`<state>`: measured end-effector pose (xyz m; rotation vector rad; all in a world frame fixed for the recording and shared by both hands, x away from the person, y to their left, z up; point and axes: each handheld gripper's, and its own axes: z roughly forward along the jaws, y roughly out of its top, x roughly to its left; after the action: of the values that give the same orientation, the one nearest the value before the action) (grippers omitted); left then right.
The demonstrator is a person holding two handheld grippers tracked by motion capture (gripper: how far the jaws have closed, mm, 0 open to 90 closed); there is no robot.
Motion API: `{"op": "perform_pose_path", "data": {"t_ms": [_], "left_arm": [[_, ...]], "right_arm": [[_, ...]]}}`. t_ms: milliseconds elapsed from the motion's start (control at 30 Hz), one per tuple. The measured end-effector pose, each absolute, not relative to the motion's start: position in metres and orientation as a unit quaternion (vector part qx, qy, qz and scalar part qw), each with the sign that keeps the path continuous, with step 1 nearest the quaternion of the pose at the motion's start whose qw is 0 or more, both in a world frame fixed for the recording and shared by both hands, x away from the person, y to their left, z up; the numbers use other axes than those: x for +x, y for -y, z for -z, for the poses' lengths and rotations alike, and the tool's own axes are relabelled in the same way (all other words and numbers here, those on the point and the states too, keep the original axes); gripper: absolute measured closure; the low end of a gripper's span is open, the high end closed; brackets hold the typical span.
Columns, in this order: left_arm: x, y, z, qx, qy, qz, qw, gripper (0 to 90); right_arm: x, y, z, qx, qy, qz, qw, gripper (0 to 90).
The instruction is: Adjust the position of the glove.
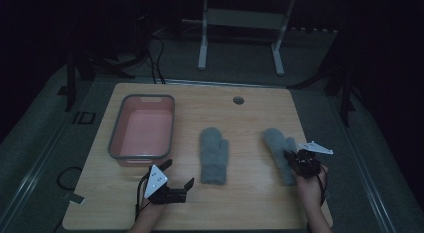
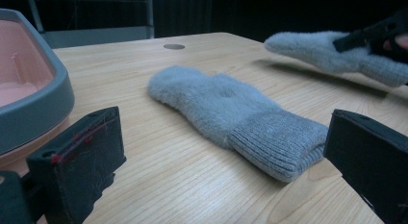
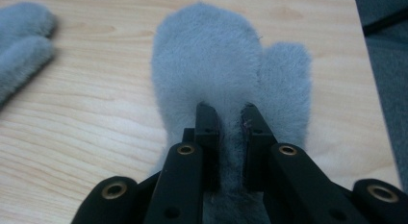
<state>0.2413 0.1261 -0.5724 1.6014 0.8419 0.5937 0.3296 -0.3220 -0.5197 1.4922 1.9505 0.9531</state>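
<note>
On table (image 1: 250, 203), R gripper (image 1: 292, 157) pinches R mitten (image 1: 280, 143), lifted a bit; L gripper (image 1: 177, 175) wide open nr other mitten (image 1: 214, 153), by bin (image 1: 114, 138).

My right gripper (image 3: 230, 119) is black with brass-coloured rivets, against a plain fuzzy grey wool mitten (image 3: 226, 65). Its twin grey mitten with the ribbed cuff (image 2: 231, 113) matches. The rectangular plastic tub (image 1: 142, 128) is pink inside, grey-rimmed. The wooden table (image 1: 250, 113) is pale with fine grain lines.

No readable text, labels or numbers anywhere.
</note>
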Motion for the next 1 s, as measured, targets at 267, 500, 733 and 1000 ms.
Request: {"op": "perform_pose_path", "data": {"t_ms": [267,500,733,1000], "left_arm": [[0.241,-0.126,0.572,0.685,-0.361,-0.253,0.58,0.8],[0.241,-0.126,0.572,0.687,-0.359,-0.252,0.58,0.8],[0.242,-0.126,0.572,0.687,-0.36,-0.25,0.58,0.8],[0.242,-0.126,0.572,0.686,-0.361,-0.246,0.581,0.8]], "right_arm": [[0.337,0.322,0.544,0.552,-0.73,-0.333,0.229,78.8],[0.341,0.325,0.534,0.5,-0.775,-0.334,0.194,51.1],[0.347,0.339,0.521,0.415,-0.82,-0.338,0.203,50.8],[0.353,0.354,0.536,0.399,-0.829,-0.353,0.17,50.7]]}}
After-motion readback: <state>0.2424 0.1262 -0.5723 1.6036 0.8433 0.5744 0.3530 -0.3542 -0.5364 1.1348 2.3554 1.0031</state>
